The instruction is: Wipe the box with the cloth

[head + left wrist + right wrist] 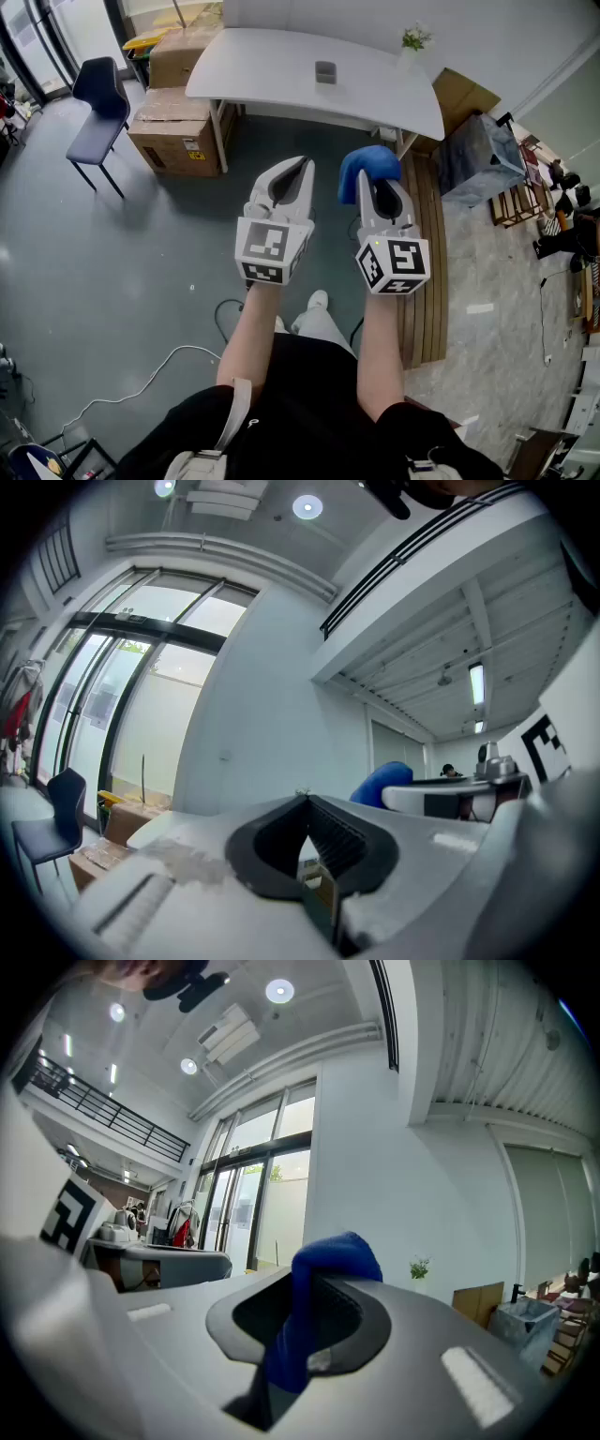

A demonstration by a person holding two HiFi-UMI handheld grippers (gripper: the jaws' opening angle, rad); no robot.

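Note:
A blue cloth (367, 164) bulges out of the tip of my right gripper (367, 184), whose jaws are shut on it; in the right gripper view the cloth (314, 1312) hangs pinched between the two pads. My left gripper (298, 169) is held level beside it, shut, with nothing between its jaws (305, 803). Both are held in mid-air over the grey floor, well short of the white table (281, 80). A small grey box (325, 72) stands near the middle of that table.
Cardboard boxes (176, 131) are stacked left of the table, beside a dark blue chair (98, 108). A small potted plant (415, 39) stands at the table's right end. Wooden slats (427, 281) and a wrapped crate (480, 155) lie to the right. A white cable (141, 375) runs across the floor.

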